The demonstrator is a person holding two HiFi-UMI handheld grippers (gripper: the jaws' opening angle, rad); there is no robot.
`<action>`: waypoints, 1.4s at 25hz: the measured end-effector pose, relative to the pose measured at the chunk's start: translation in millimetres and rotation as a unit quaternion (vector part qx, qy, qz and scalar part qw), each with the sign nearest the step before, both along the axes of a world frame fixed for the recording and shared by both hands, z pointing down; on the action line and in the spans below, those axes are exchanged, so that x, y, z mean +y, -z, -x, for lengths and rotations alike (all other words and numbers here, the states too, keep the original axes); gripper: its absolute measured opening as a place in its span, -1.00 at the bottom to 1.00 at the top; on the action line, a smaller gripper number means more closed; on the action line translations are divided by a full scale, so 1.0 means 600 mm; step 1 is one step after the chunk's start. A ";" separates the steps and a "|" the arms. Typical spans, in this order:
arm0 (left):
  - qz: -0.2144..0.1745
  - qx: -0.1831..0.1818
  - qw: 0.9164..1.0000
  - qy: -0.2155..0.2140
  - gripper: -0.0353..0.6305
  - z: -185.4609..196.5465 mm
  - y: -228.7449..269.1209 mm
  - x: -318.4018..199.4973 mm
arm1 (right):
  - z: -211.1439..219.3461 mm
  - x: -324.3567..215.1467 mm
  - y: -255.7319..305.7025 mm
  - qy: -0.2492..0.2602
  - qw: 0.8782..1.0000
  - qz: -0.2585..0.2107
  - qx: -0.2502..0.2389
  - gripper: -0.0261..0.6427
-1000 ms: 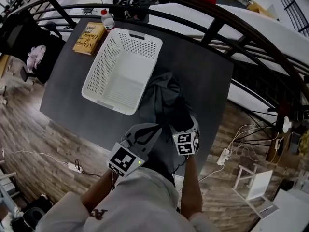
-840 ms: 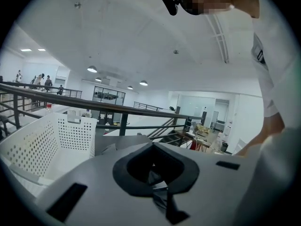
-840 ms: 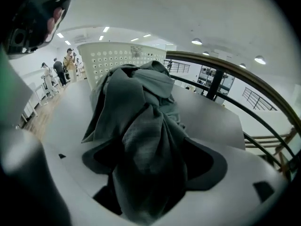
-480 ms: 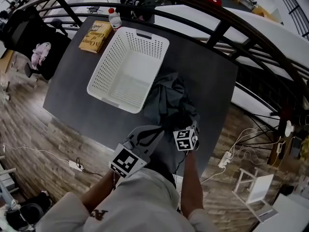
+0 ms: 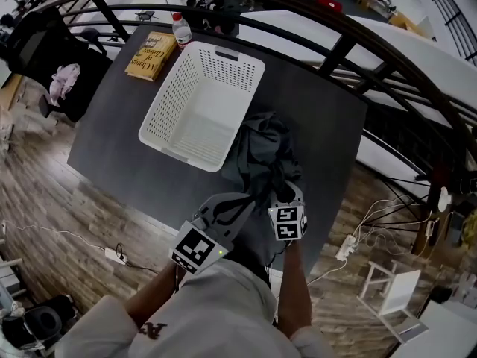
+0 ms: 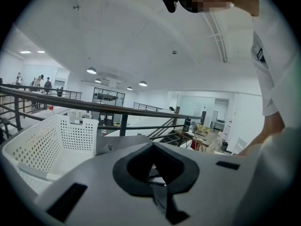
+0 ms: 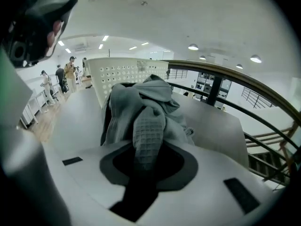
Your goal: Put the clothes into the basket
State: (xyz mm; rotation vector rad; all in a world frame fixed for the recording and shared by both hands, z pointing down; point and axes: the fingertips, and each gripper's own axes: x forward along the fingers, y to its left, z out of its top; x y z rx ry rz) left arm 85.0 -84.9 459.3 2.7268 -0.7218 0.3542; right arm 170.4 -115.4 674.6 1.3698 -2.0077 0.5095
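Clothes [image 5: 261,151] at the basket's [image 5: 168,95] four o'clock I judge soft, light, floppy; my right hand-held gripper [image 7: 148,147] has just closed onto a near fold.

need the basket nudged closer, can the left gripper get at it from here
Probably yes: only bare table lies between the left gripper and the basket; the clothes sit aside.

The head camera looks steeply down from above the person, far enough off to take in the whole desk [image 5: 112,125], the basket [image 5: 201,107], the clothes [image 5: 261,151], the left tool [image 5: 248,196] and the right tool [image 5: 274,181]. The left tool's camera sits low and near level, facing the basket's wall and a railing [image 6: 117,109]. The right tool's camera tilts downward, close against the clothes, with the basket behind. All three views share the basket.
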 end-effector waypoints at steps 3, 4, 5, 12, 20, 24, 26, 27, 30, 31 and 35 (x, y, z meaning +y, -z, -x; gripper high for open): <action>-0.004 0.003 1.000 0.004 -0.91 0.009 0.006 0.000 | 0.008 0.005 0.042 -0.008 0.999 -0.029 -0.030 -0.63; -0.005 0.005 1.000 0.006 -0.91 0.012 0.009 0.000 | 0.009 0.007 0.056 -0.012 0.999 -0.035 -0.038 -0.63; -0.006 0.007 1.000 0.007 -0.91 0.014 0.012 -0.001 | 0.010 0.010 0.071 -0.016 0.998 -0.040 -0.045 -0.64; -0.018 0.025 0.999 0.008 -0.91 0.033 0.036 -0.011 | 0.025 0.023 0.178 -0.036 0.993 -0.086 -0.077 -0.64; -0.028 0.052 0.998 -0.010 -0.91 0.054 0.063 -0.021 | 0.032 0.042 0.271 -0.079 0.985 -0.133 -0.076 -0.64; -0.032 0.061 0.997 -0.025 -0.91 0.066 0.077 -0.021 | 0.034 0.050 0.316 -0.108 0.978 -0.157 -0.079 -0.64; -0.034 0.065 0.997 -0.029 -0.91 0.077 0.086 -0.023 | 0.041 0.052 0.342 -0.117 0.976 -0.170 -0.076 -0.64; -0.035 0.068 0.997 -0.030 -0.91 0.082 0.091 -0.025 | 0.044 0.052 0.356 -0.120 0.974 -0.176 -0.074 -0.64; -0.040 0.076 0.996 -0.030 -0.91 0.095 0.105 -0.032 | 0.053 0.049 0.401 -0.122 0.970 -0.198 -0.071 -0.64; -0.043 0.077 0.996 -0.028 -0.91 0.099 0.109 -0.034 | 0.056 0.046 0.415 -0.121 0.968 -0.206 -0.071 -0.64; -0.056 0.078 0.995 -0.015 -0.91 0.112 0.123 -0.037 | 0.065 0.035 0.469 -0.106 0.964 -0.233 -0.070 -0.64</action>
